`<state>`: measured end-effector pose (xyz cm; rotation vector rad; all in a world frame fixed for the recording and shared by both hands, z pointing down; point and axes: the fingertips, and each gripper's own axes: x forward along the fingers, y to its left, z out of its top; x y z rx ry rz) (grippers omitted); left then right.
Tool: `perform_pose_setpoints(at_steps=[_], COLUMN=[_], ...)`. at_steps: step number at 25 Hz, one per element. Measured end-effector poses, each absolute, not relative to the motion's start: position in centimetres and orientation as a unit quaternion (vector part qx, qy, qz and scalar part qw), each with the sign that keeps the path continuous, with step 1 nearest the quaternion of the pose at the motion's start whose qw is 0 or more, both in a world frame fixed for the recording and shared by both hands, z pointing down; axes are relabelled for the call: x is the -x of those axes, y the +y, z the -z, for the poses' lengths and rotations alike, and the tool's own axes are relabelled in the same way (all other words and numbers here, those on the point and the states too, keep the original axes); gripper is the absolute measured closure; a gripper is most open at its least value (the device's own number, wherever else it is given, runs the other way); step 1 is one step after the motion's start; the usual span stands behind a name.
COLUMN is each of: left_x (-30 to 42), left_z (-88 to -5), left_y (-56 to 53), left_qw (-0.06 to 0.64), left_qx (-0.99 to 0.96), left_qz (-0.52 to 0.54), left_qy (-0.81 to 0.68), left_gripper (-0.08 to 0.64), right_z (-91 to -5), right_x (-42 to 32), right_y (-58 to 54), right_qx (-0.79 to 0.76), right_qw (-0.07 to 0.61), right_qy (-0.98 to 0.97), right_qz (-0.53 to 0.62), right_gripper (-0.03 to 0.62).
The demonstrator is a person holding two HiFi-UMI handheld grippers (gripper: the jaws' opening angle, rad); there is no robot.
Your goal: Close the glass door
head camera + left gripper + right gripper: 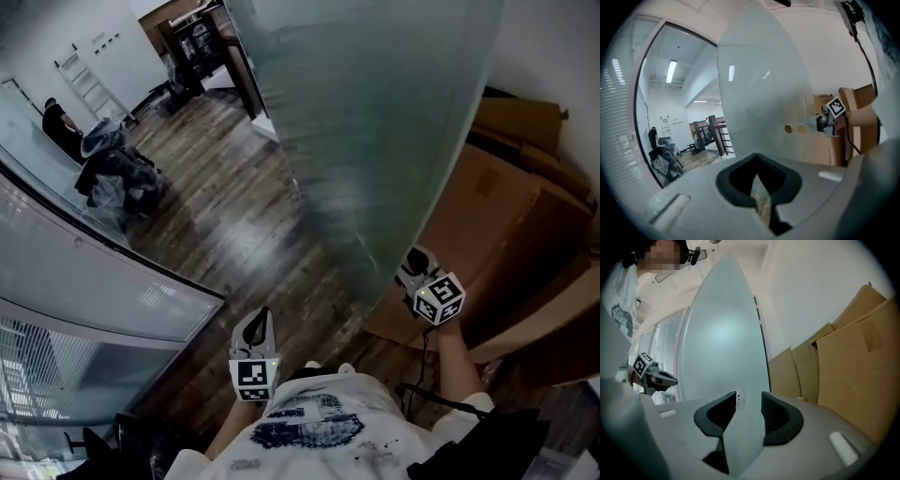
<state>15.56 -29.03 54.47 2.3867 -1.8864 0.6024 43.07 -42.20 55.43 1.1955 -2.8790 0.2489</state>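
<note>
— Glass door [375, 122]: frosted panel, upper centre of head view, swung open, free edge near cardboard boxes [525, 216] at right. Handling?
— Likely heavy, rigid, slick, chip-prone at the edge. Hold: free edge, flat pads on both faces, slow swing.
— Grippers?
— Right gripper [749, 408]: jaws wide, astride that edge, not clamping. Left gripper [761, 186]: jaws nearly together, empty, apart from the door.

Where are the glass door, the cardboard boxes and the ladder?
glass door [375, 141], head view, middle of the frosted pane
cardboard boxes [506, 216], head view, face of the large flat box
ladder [89, 89], head view, its rungs
</note>
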Motion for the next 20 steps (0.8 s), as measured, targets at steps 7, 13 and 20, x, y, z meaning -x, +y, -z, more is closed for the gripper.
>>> perform_pose_setpoints(at_steps=[7, 13, 20], left_x=[-15.5, -15.1, -14.5], left_z=[-54.6, -55.1, -55.0], left_y=[-29.3, -29.4, -29.4], left_qw=[0.021, 0.027, 0.03], left_qx=[-0.772, -0.766, -0.76], left_qz=[-0.195, -0.194, -0.196], left_qy=[-0.605, -0.613, -0.619], left_gripper=[0.557, 0.557, 0.557], right_z=[-55.9, -56.9, -57.6], right_x=[-41.5, -40.8, -40.2], right_y=[-42.5, -42.9, -41.8], right_qx=[-0.377, -0.375, -0.337], right_qw=[0.019, 0.032, 0.041], right_qy=[-0.923, -0.924, -0.936], right_qz=[-0.074, -0.076, -0.096], right_gripper=[0.438, 0.475, 0.472])
